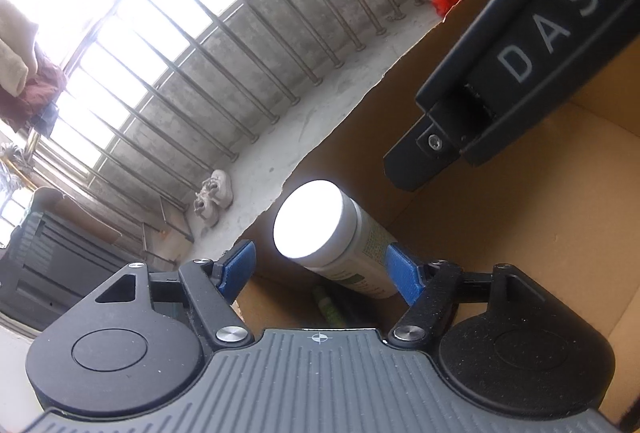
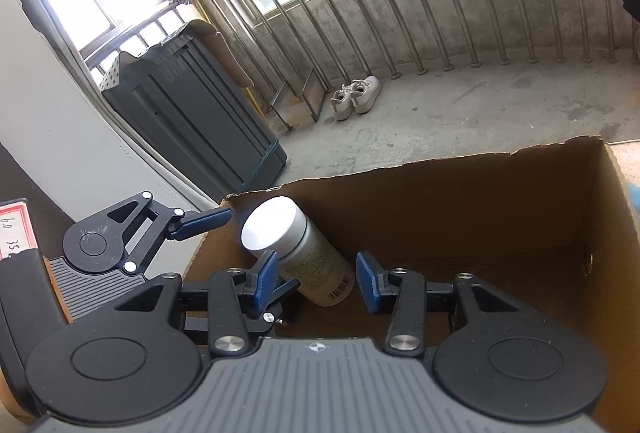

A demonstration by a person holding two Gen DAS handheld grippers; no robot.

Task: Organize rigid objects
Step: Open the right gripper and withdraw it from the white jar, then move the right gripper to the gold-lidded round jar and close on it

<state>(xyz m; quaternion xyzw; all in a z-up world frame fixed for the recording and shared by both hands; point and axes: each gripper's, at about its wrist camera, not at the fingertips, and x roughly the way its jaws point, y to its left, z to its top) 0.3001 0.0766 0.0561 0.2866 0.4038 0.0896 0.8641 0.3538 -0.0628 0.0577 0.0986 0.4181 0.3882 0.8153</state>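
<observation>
A concrete balcony floor (image 1: 320, 121) runs up to a low wall topped with metal railings (image 1: 224, 45), bright daylight behind them, and a pair of pale shoes (image 1: 212, 195) sits at the foot of the wall.

From the left wrist view, an open cardboard box (image 1: 520, 233) fills the right side. A white bottle (image 1: 332, 237) with a flat white cap and a green-printed label leans tilted inside the box near its corner. The left claw (image 1: 320, 269) is spread apart: the bottle lies between its blue pads, the left pad clearly off it, the right pad just beside the label. The black body of the other tool, lettered "DAS" (image 1: 544, 37), hangs over the box at upper right.

From the right wrist view, the same box (image 2: 480, 201) stands on the floor, the bottle (image 2: 296, 249) leaning in its left corner, cap up. The right claw (image 2: 320, 281) is partly spread above the box with nothing gripped. The left claw (image 2: 256, 245) straddles the bottle, released. A dark grey cabinet (image 2: 192, 121) stands by the wall behind.
</observation>
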